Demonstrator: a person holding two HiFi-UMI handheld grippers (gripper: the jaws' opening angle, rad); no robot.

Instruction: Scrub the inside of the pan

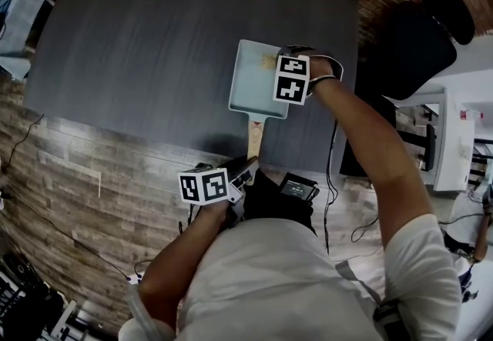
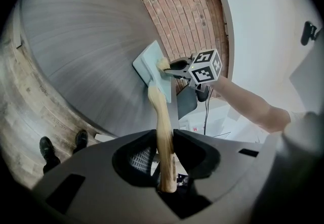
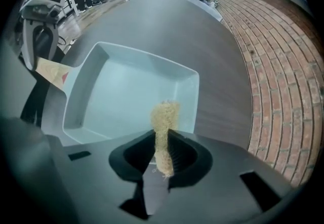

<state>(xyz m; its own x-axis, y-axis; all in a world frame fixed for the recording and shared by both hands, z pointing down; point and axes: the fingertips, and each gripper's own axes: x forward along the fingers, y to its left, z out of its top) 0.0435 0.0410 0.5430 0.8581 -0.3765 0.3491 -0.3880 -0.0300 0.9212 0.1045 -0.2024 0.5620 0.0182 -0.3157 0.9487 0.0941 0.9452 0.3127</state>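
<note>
Clamping the pan [image 3: 126, 91] handle [image 2: 161, 117]: left gripper [image 2: 165, 142]. Right gripper [image 3: 163, 142] pinches a scrubber [image 3: 164, 114], its tip over the pan's inside, just ahead of the jaws.

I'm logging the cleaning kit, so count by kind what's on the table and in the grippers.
Pans: 1, pale blue pan, wooden handle clamped in the left gripper.
Scrubbers: 1, tan fibre scrubber clamped in the right gripper.
Grippers: 2.
Total: 4.
</note>
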